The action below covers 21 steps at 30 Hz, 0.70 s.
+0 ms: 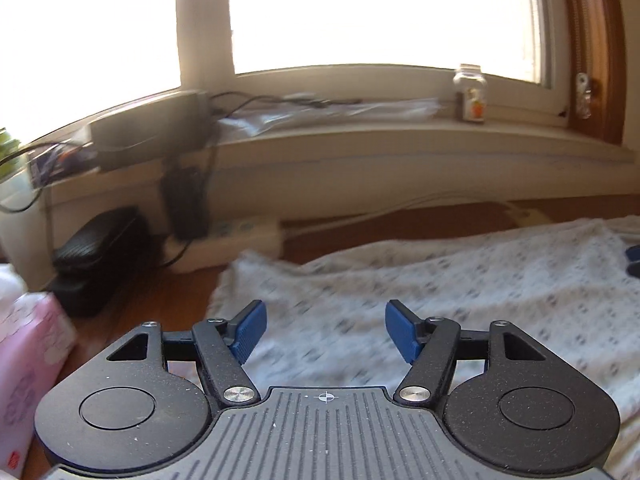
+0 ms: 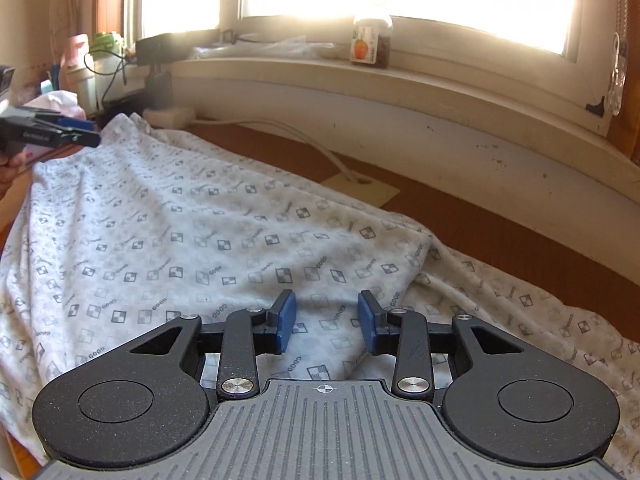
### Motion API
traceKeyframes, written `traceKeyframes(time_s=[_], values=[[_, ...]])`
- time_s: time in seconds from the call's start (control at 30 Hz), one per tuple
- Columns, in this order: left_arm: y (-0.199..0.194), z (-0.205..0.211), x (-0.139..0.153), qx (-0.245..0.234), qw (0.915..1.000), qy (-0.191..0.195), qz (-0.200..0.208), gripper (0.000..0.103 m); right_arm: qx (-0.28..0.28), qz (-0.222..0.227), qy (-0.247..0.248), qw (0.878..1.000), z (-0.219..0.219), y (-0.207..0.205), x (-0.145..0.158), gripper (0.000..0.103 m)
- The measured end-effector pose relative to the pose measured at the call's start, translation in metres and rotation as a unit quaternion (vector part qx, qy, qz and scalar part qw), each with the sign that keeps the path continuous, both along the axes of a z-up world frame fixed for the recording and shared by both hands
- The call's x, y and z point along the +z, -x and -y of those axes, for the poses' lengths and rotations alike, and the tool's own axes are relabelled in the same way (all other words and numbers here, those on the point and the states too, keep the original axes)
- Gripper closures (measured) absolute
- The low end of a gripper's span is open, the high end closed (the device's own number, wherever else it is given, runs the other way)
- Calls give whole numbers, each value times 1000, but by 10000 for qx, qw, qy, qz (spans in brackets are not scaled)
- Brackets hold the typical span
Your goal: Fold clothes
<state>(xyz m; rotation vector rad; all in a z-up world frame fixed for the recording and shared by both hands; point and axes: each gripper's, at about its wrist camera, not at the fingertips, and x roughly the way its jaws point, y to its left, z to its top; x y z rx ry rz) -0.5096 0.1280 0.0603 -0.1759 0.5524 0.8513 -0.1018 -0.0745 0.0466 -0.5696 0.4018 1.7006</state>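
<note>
A white garment [image 2: 208, 232] printed with small grey checkered squares lies spread and creased over a brown wooden table [image 2: 500, 216]. In the right wrist view a folded edge runs to a corner at the right. My right gripper [image 2: 327, 322] hovers just over the near part of the cloth, its blue pads apart with nothing pinched. Over the garment [image 1: 440, 292] near its left end is my left gripper [image 1: 326, 332], jaws wide and empty. The left gripper [image 2: 82, 133] also shows at the cloth's far left corner in the right wrist view.
A window sill runs along the back with a jar [image 2: 371, 42] bearing an orange label. A white power strip [image 1: 236, 242], black adapters [image 1: 98, 240] and cables sit at the table's back left. A pink pack [image 1: 28, 364] lies at the left. A beige card [image 2: 366, 192] lies behind the cloth.
</note>
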Motion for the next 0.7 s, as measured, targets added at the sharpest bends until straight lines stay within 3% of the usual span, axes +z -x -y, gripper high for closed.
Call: traceKeyframes(time_s=[0.1,0.23,0.37,0.43,0.53,0.6,0.7], values=[[-26,-11,-6,-269,9994,202,-103,72,11,-100,-2,9999,0,-4,-1,66],[-45,-35,-23,-94,9970,383,-664,72,22,-164,21,9999,-3,-6,-1,65],[-27,-58,-27,420,9950,442,-793,73,3,-131,12,9999,-2,-4,-1,65],[-13,-60,-26,412,9953,507,-711,74,-6,-157,16,9999,-2,-4,-1,64],[-15,-50,-21,496,9943,268,-904,71,-15,-175,17,9998,-2,-6,-1,63],[-22,-36,-17,457,9946,51,-934,52,-54,-120,3,9999,-2,-4,-2,59],[-38,-17,-11,62,9979,-46,-647,45,-169,-119,15,9998,-3,-6,-2,53]])
